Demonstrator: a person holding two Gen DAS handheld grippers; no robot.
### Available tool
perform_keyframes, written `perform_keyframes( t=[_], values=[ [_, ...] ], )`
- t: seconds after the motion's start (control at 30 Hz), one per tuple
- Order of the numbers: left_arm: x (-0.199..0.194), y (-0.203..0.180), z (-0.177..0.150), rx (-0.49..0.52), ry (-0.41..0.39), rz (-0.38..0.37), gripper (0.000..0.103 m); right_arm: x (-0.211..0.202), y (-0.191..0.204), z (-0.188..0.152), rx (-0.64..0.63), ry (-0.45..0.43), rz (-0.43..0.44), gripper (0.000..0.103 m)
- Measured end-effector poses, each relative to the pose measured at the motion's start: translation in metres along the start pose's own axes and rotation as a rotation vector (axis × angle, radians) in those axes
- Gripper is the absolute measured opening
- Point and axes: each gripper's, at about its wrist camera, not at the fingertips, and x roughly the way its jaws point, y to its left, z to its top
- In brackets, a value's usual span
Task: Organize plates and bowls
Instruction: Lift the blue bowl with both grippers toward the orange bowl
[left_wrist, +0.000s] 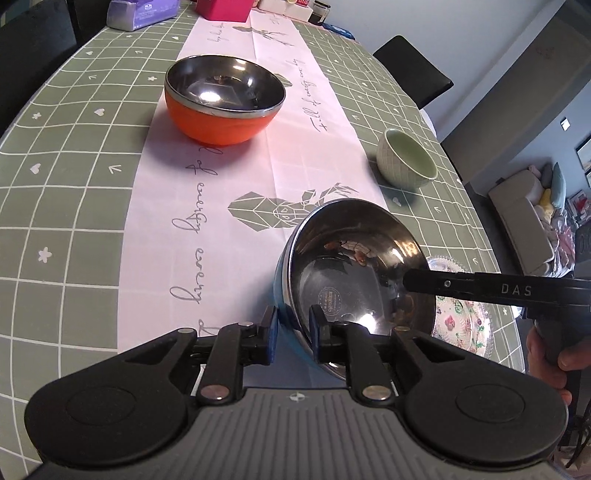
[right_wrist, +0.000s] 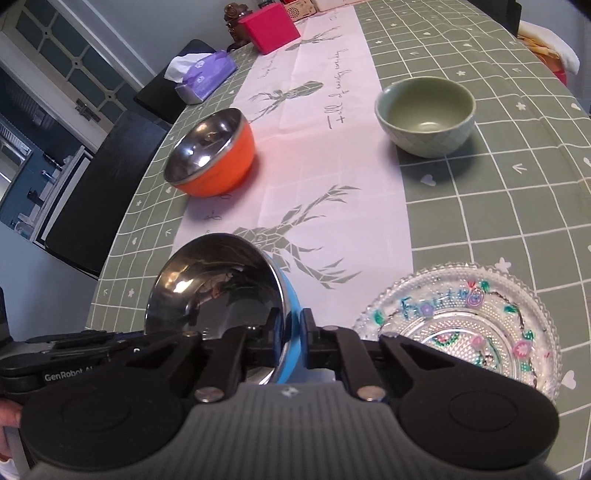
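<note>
Jaws of left gripper (left_wrist: 292, 326) and right gripper (right_wrist: 292, 334) both clamped on tilted blue bowl (left_wrist: 354, 266) rim

Likely a home dining room, tablecloth-covered table (left_wrist: 74, 155), chairs (left_wrist: 413, 70), sofa (left_wrist: 524, 218), tissue box (right_wrist: 207, 72)

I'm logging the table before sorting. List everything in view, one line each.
Blue bowl: one, blue outside, steel inside, tilted, near edge, rim between both grippers' fingers.
Orange bowl: one, orange outside, steel inside, upright on the white runner.
Green bowl: one, pale green, upright on the checked cloth.
Glass plate: one, clear with painted flowers, near edge, right of the blue bowl.
Tissue pack: one, purple, far end.
Pink box: one, far end.
Tablecloth: one, green checked, white runner down the middle.
Chairs: black, around the table.
Left gripper: black, shut on the bowl's rim.
Right gripper: black, shut on the rim.
</note>
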Motion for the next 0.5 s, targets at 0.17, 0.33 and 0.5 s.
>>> perform_keyframes(
  t=[0.17, 0.33, 0.5],
  values=[
    [0.0005, 0.0035, 0.0018, -0.021, -0.007, -0.019, 0.021, 0.002, -0.0007, 0.0001, 0.002, -0.011, -0.005, 0.008],
    [0.0022, 0.0036, 0.0004, -0.026, -0.022, -0.012, 0.024, 0.003, -0.0022, 0.0002, 0.013, -0.018, 0.005, 0.009],
    [0.0019, 0.0058, 0.0, -0.037, -0.042, 0.028, 0.049, 0.0039, -0.0041, 0.0005, 0.024, -0.02, 0.015, 0.014]
  ],
)
